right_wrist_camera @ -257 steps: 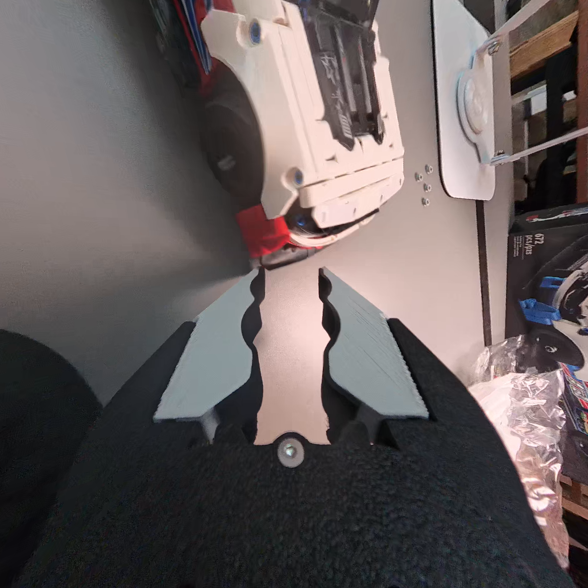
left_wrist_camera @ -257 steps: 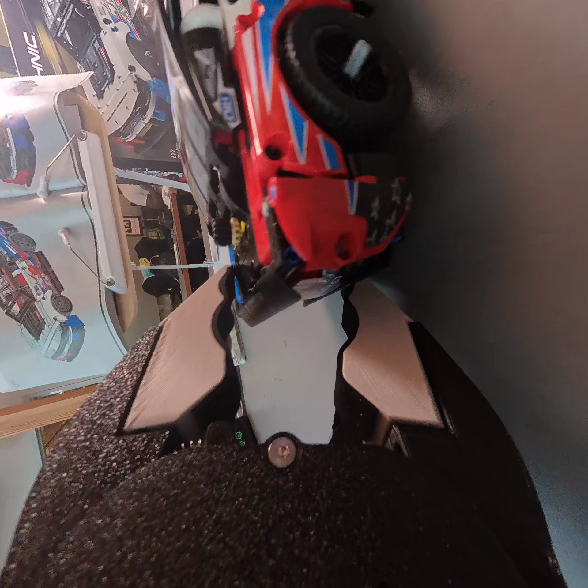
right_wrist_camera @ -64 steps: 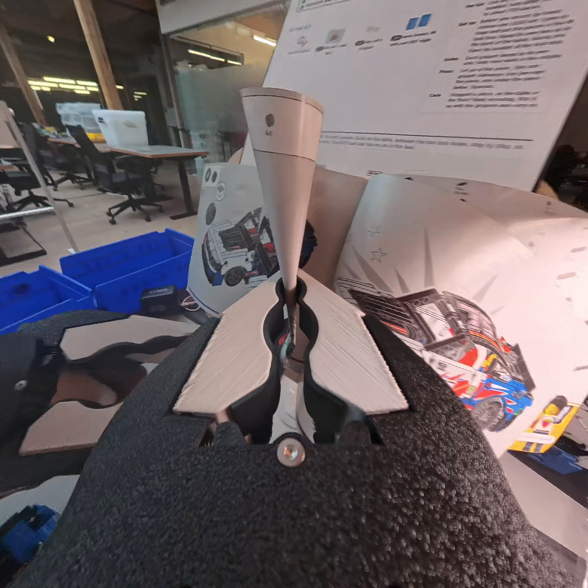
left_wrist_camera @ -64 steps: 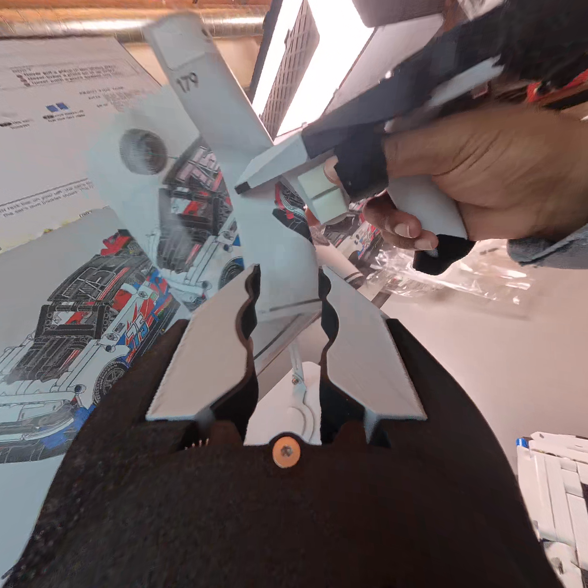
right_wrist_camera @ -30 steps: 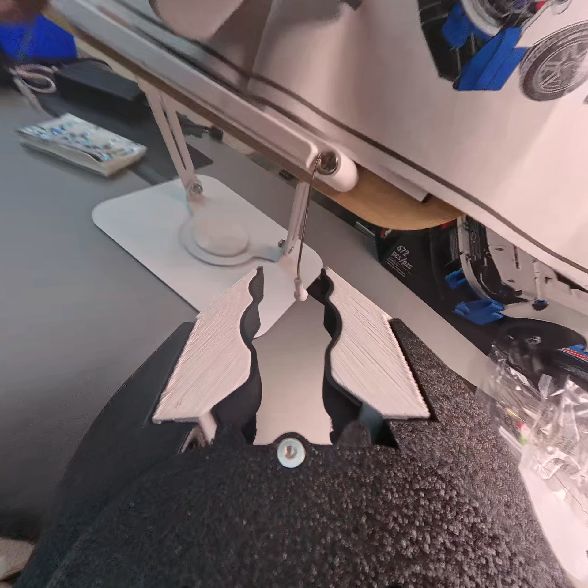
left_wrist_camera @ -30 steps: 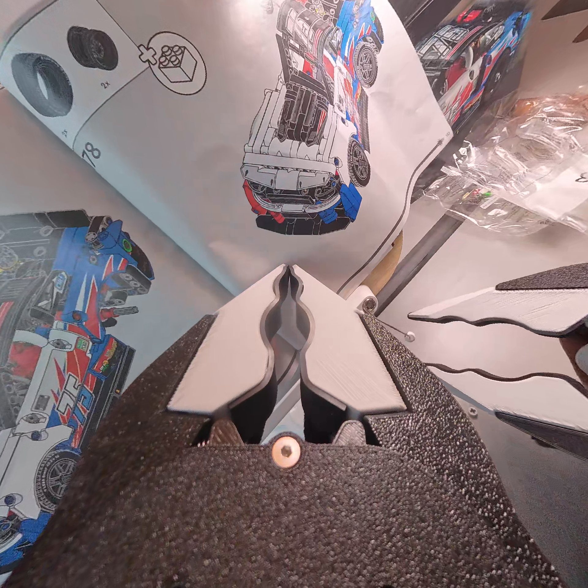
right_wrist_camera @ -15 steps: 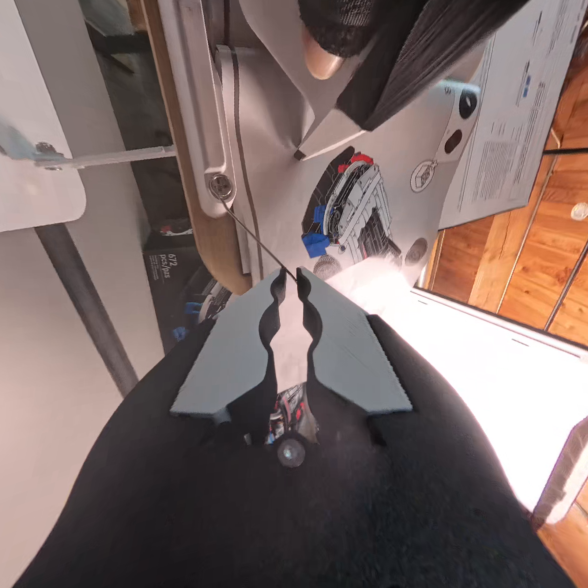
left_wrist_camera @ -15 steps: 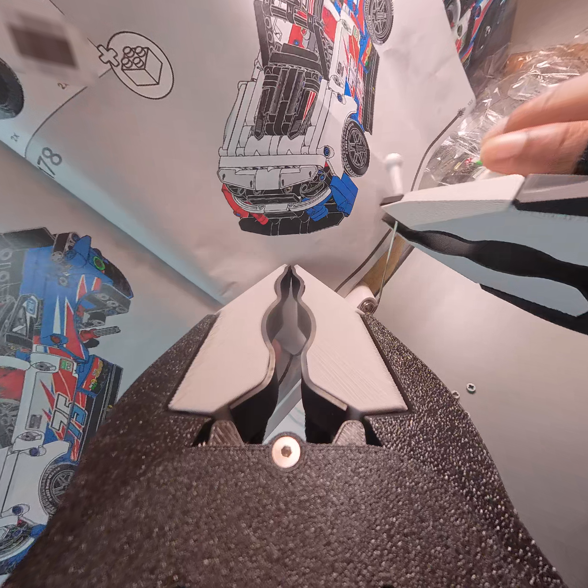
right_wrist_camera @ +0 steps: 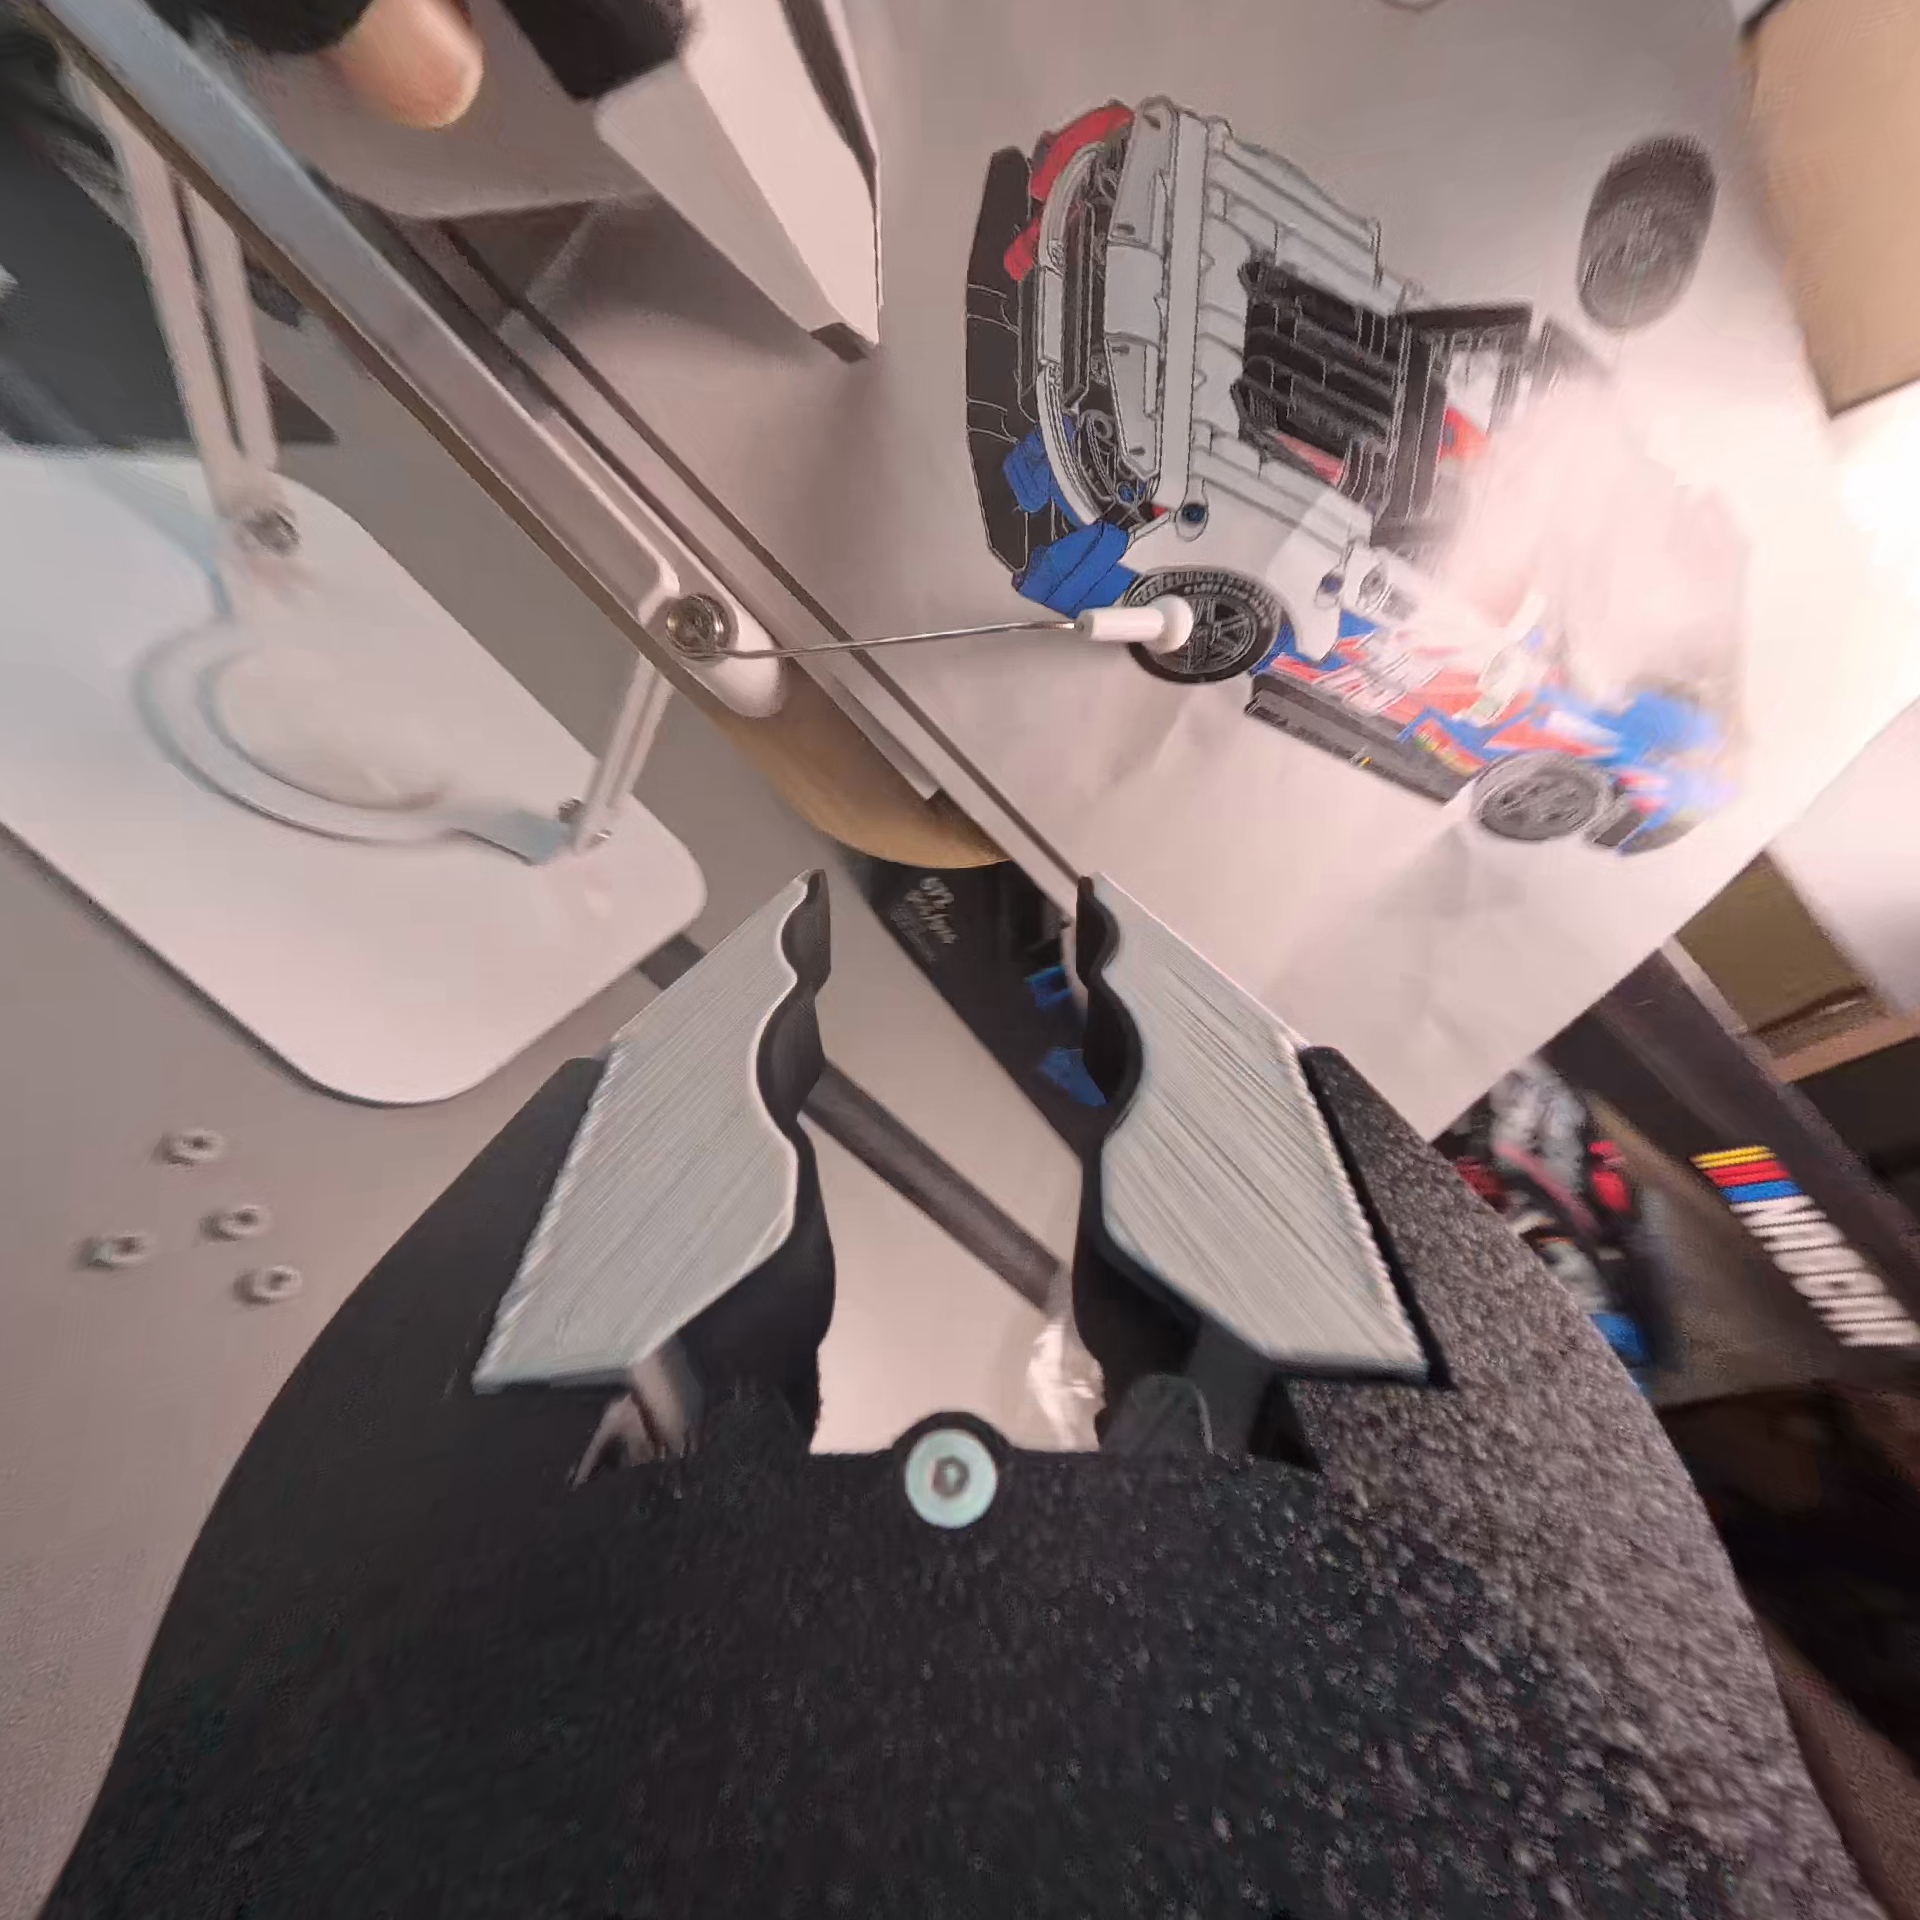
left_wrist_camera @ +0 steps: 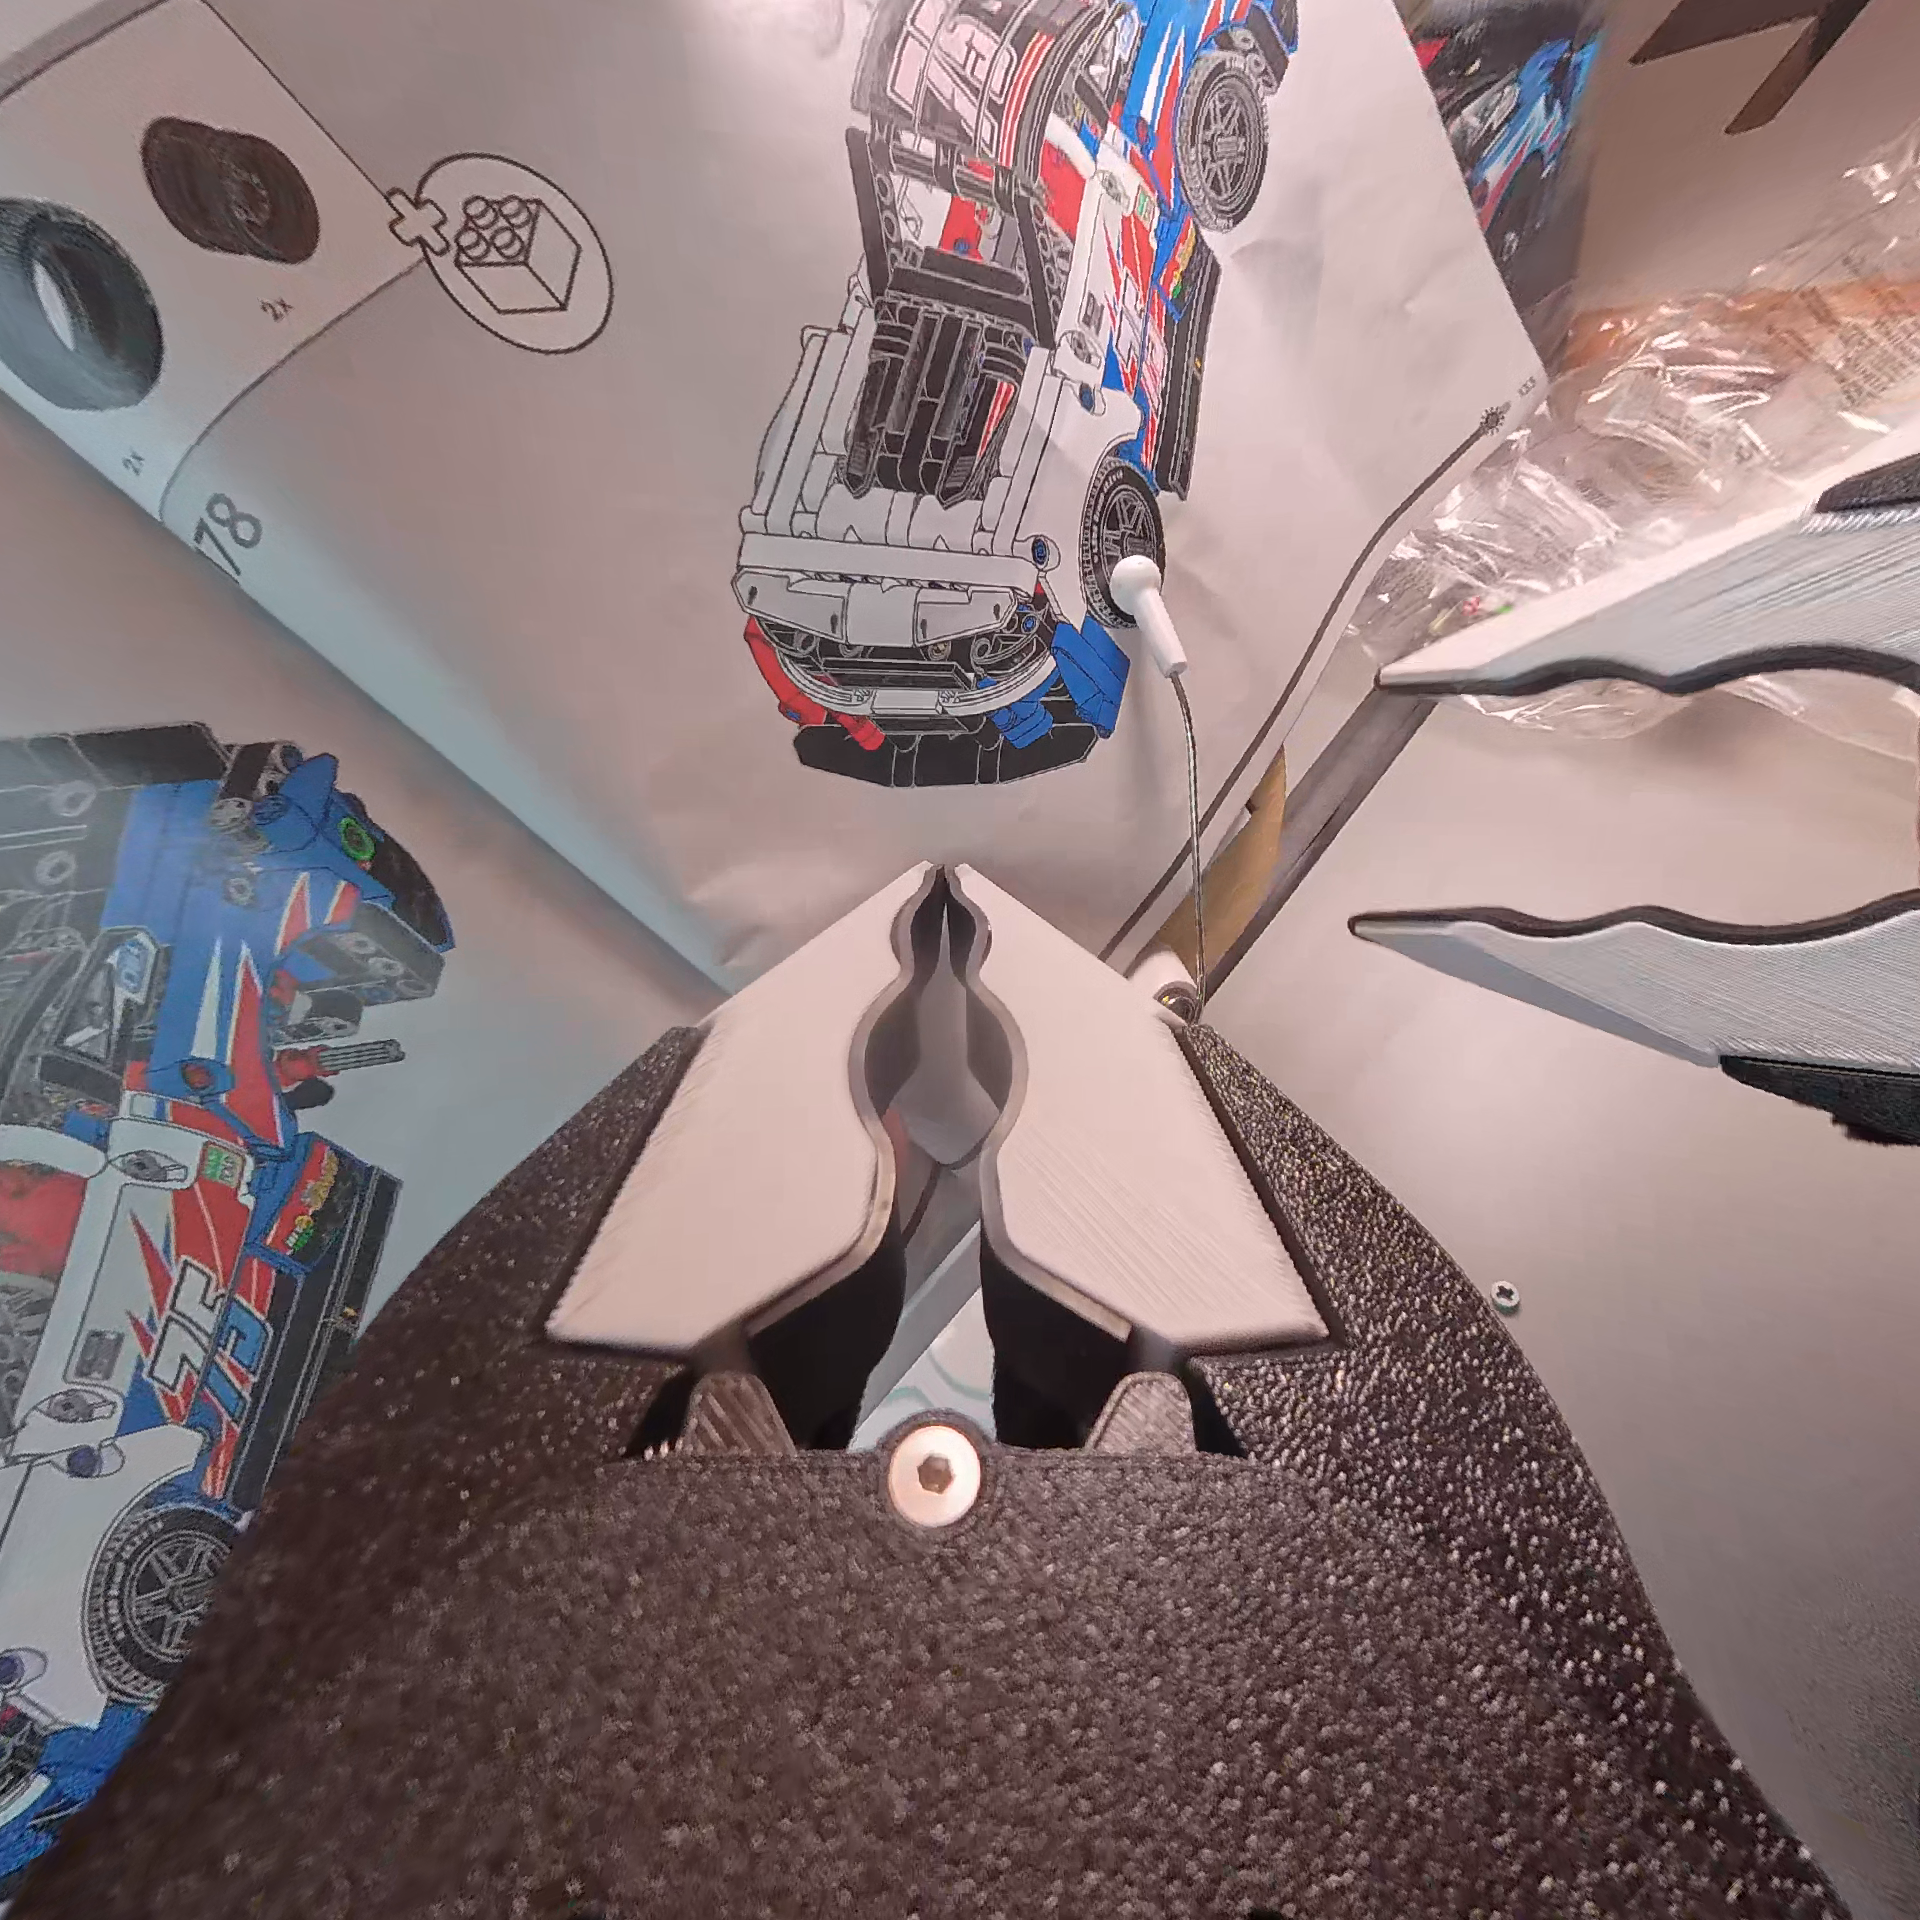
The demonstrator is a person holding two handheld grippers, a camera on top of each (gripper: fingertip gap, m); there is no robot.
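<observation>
An open instruction booklet (left_wrist_camera: 623,644) with printed toy cars leans on a white book stand (right_wrist_camera: 540,457). My left gripper (left_wrist_camera: 940,875) is shut on the lower edge of the right page, near the spine. It also shows at the top left of the right wrist view (right_wrist_camera: 842,332), with a person's finger (right_wrist_camera: 416,62) on it. The stand's white-tipped wire page holder (left_wrist_camera: 1143,603) lies on the page over the printed car's wheel (right_wrist_camera: 1138,623). My right gripper (right_wrist_camera: 951,904) is open and empty, below the page and apart from the wire. It also shows in the left wrist view (left_wrist_camera: 1371,800).
The stand's white base plate (right_wrist_camera: 343,935) sits on a grey table (right_wrist_camera: 156,1455), with several small nuts (right_wrist_camera: 197,1216) beside it. Clear plastic bags (left_wrist_camera: 1714,364) lie to the right. A dark set box (right_wrist_camera: 1818,1299) stands behind the stand. About 10 cm separates my left fingertips from my right.
My right gripper was closed around the wire page holder half a second ago. It has opened and drawn back, and the wire now rests on the page. My left gripper stays shut on the page.
</observation>
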